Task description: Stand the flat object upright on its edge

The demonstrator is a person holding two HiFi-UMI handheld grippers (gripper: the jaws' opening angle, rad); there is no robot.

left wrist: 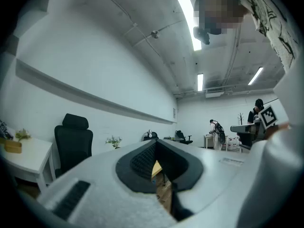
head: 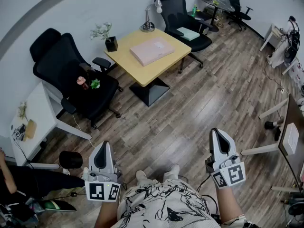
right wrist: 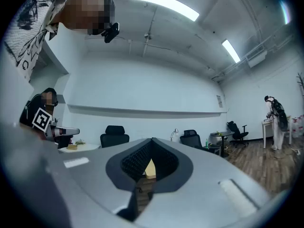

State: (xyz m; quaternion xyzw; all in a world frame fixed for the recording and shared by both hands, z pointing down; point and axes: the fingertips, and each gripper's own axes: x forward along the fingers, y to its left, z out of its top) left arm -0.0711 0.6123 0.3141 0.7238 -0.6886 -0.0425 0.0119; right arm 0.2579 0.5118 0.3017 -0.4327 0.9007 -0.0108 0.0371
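Down at the bottom edge, a black-and-white patterned shirt (head: 161, 205) fills the view, and either side of it come the two tools. Left gripper (head: 103, 147) has its jaws pressed together on nothing; right gripper (head: 218, 133) is the same, jaws closed and empty. Both are pale grey moulded shells with dark ribbed pads, each carrying a marker cube, and both hang level over the floor.

Wood-plank floor (head: 199, 103), brown and streaky, lies between them and the table. Across it stands the square yellow table (head: 135, 72) on a dark pedestal foot. On top lies the flat object (head: 152, 50), a pale pink rectangular slab, resting on its broad face near the middle, well apart from both grippers.

A big black mesh-backed office chair (head: 61, 65) crowds the table's left corner, its armrest just beside the edge. On its seat sit two small items (head: 88, 83), one pink, one green, perhaps little flowers; too small to be sure. A black plant pot (head: 111, 43) with pale sprigs stands at the table's far-left corner and a chrome desk lamp (head: 148, 23) beyond it. A second black chair (head: 183, 15) sits behind, and a white desk (head: 38, 110) stands at the left.
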